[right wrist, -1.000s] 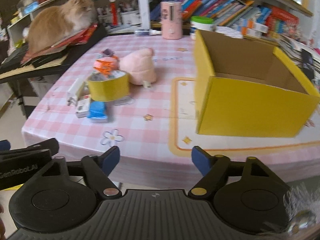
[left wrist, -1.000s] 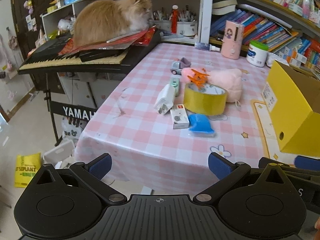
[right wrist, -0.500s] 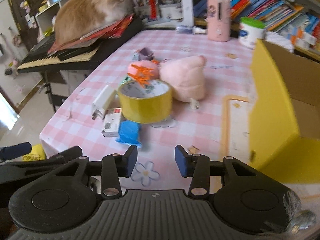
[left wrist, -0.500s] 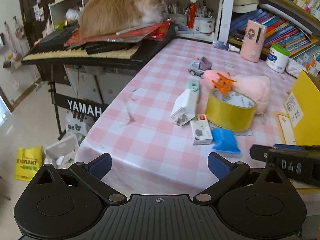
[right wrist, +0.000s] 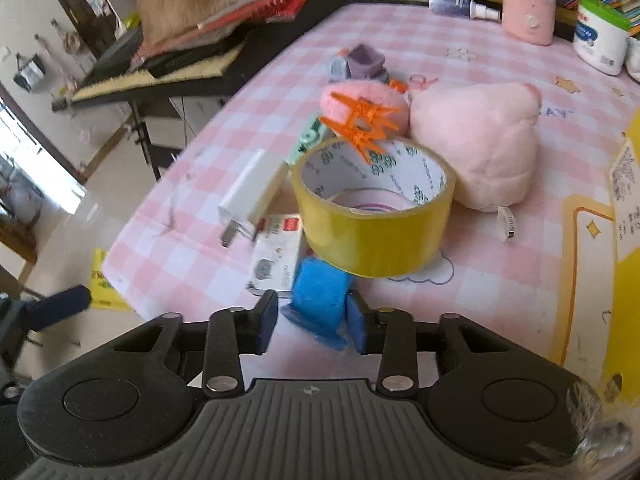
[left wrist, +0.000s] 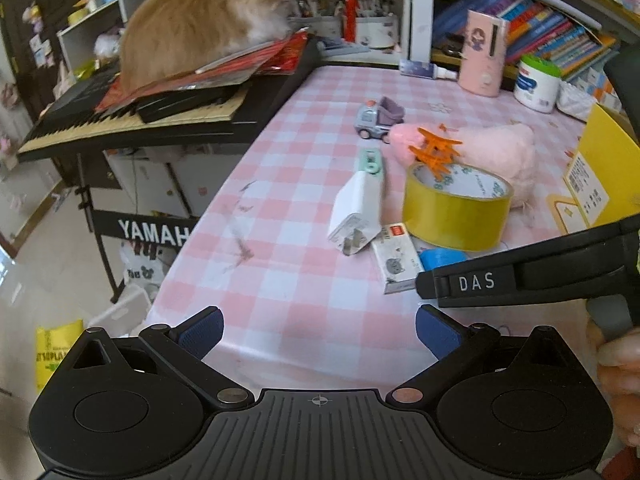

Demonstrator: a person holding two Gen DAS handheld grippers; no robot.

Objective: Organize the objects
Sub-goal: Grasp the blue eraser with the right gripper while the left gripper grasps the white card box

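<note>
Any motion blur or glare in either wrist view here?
Right wrist: the blue packet between the right gripper fingers is smeared, and so is the charger; window glare washes the floor at left. Left wrist: mostly sharp, with strong fisheye bending at the edges.

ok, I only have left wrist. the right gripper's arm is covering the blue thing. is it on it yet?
Observer: The blue packet sits on the table between the fingers of the right gripper, with the jaws narrowed around it.
Operator: clamped?
Observer: Not fully. The gripper looks to touch the packet on its right side, but a gap shows on the left side.
Operator: anything crowding it?
Observer: The packet's far end lies against the base of the yellow tape roll, and the white card box is right beside it on the left.
</note>
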